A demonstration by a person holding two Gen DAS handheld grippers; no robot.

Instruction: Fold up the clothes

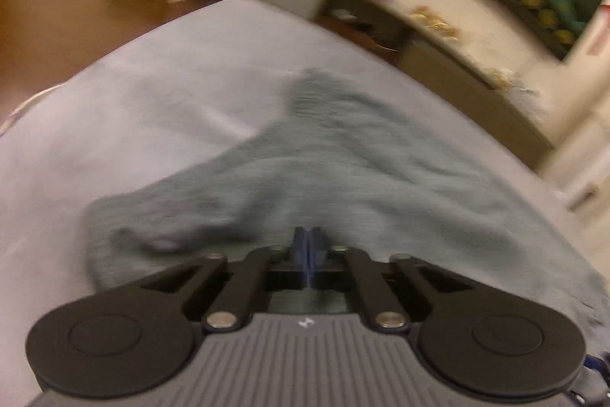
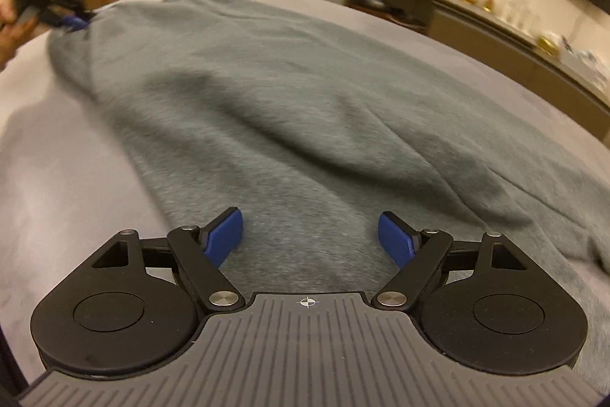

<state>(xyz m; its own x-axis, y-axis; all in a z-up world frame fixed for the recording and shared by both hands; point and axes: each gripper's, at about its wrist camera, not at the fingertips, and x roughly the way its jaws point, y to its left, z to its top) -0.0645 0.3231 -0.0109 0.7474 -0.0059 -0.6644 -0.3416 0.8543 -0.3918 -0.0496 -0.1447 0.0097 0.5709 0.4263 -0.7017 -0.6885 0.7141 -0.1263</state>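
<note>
Left hand-held gripper (image 2: pixel 74 22) pinched on grey garment's (image 2: pixel 289 94) far end, lengthwise toward right hand-held gripper (image 2: pixel 309 235).

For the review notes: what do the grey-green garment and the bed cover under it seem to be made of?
Garment: likely a thick cotton-type knit, matte and heathered, with a faintly fuzzy surface and soft rounded folds. Bed cover: probably a smooth woven sheet, pale grey and flat, but blur hides its weave.
</note>
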